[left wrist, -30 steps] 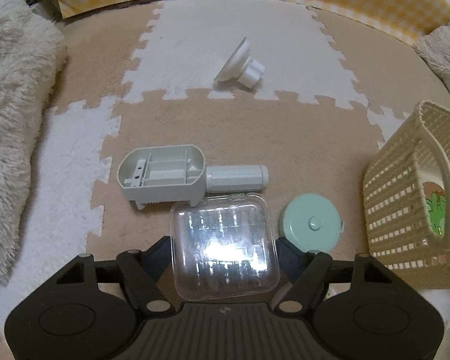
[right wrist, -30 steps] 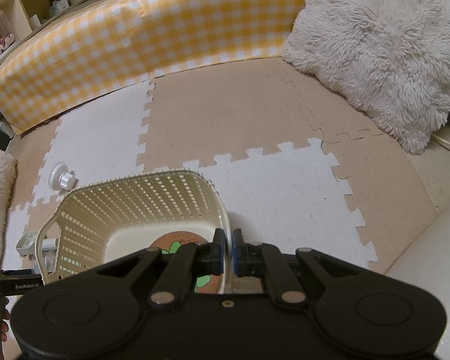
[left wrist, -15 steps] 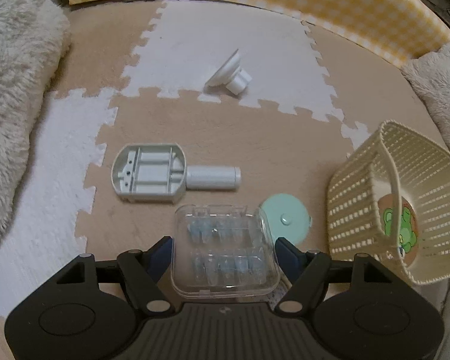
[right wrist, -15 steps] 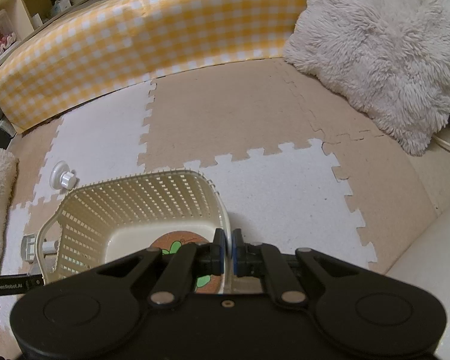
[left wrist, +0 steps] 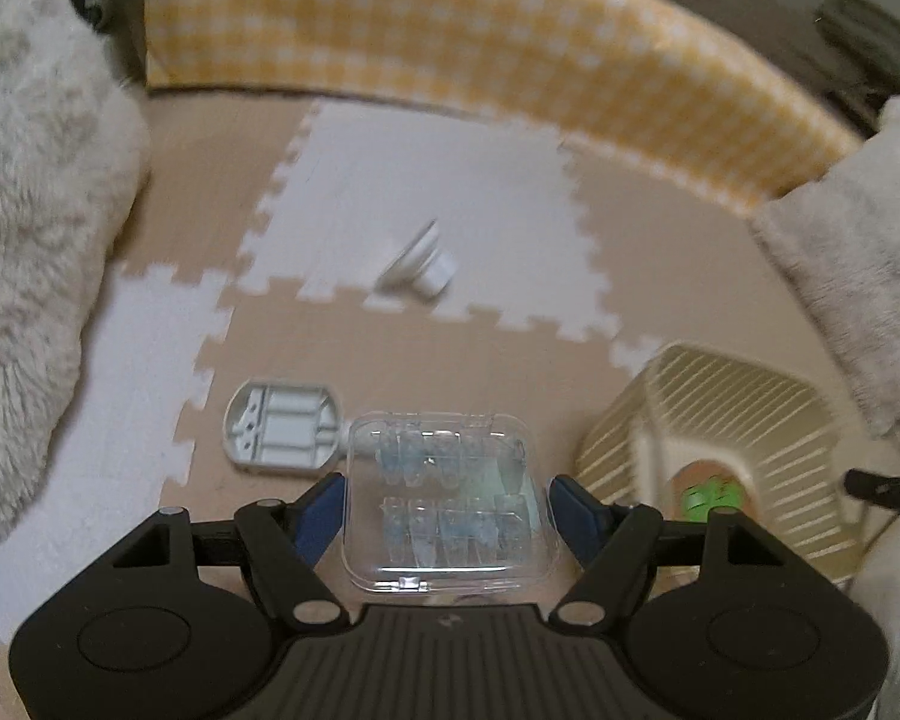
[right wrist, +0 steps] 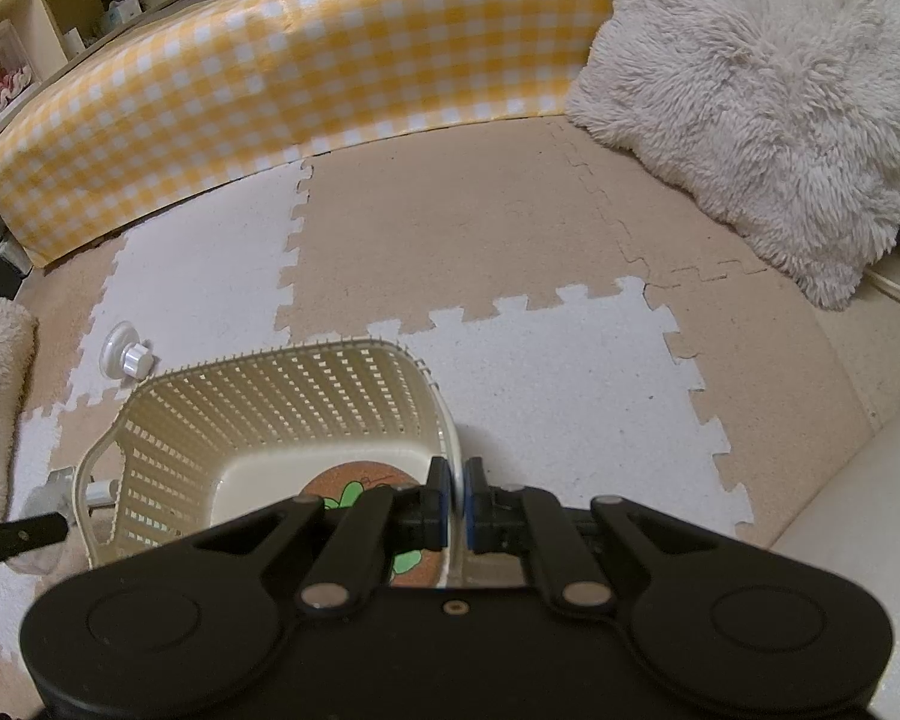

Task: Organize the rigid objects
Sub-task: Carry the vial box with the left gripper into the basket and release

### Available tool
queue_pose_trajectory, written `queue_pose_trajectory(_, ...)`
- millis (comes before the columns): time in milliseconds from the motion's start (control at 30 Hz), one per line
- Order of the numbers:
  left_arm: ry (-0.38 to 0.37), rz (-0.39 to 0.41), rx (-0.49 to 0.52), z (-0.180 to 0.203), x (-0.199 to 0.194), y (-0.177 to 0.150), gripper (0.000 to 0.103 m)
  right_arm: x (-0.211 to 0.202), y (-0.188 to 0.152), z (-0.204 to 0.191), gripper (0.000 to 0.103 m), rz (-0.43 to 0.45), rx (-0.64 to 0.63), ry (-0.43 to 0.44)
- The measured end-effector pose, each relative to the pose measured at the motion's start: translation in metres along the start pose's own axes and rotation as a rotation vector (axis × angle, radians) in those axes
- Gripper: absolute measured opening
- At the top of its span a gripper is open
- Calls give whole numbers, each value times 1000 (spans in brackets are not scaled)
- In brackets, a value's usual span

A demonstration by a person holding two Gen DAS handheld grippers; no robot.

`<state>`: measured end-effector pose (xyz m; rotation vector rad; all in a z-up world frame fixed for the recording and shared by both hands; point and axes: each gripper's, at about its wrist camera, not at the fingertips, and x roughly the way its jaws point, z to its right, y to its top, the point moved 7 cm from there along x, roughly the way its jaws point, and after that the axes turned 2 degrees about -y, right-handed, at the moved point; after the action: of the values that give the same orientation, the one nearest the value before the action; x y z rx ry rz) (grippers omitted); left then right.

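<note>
1. Between the blue pads of the left gripper (left wrist: pixel 447 507), the clear plastic case (left wrist: pixel 447 501) sat clamped across its width, jaws spread wide because the case is wide. It looked clear of the foam floor mat (left wrist: pixel 426 372), its flat face up toward the camera.
2. The case was nearly square, with rounded corners; its slightly longer side ran away from the gripper, the clasp tab at the near edge. Two rows of small bluish pieces lay inside, across it.
3. Off to the right, the cream lattice basket (left wrist: pixel 744 420) waited, likely the drop-off, a green-printed disc on its floor.
4. The right gripper (right wrist: pixel 457 504) had its jaws closed on the basket's near rim, probably to steady it for the drop.
5. On the mat lay a grey tray-shaped part (left wrist: pixel 282 429), long axis left to right and open side up, and farther off a white suction-cup knob (left wrist: pixel 420 261) tipped on its side.
</note>
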<state>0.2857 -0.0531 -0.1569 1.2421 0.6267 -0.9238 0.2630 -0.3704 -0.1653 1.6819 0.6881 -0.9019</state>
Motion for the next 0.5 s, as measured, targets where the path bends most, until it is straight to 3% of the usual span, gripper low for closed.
queue_pose_trajectory(367, -183, 165, 54, 54, -36, 16, 74, -11, 6, 4, 6, 37, 31, 11)
queue_pose_trajectory(500, -235, 166, 95, 82, -30, 15, 74, -11, 7, 9, 5, 32, 57, 34)
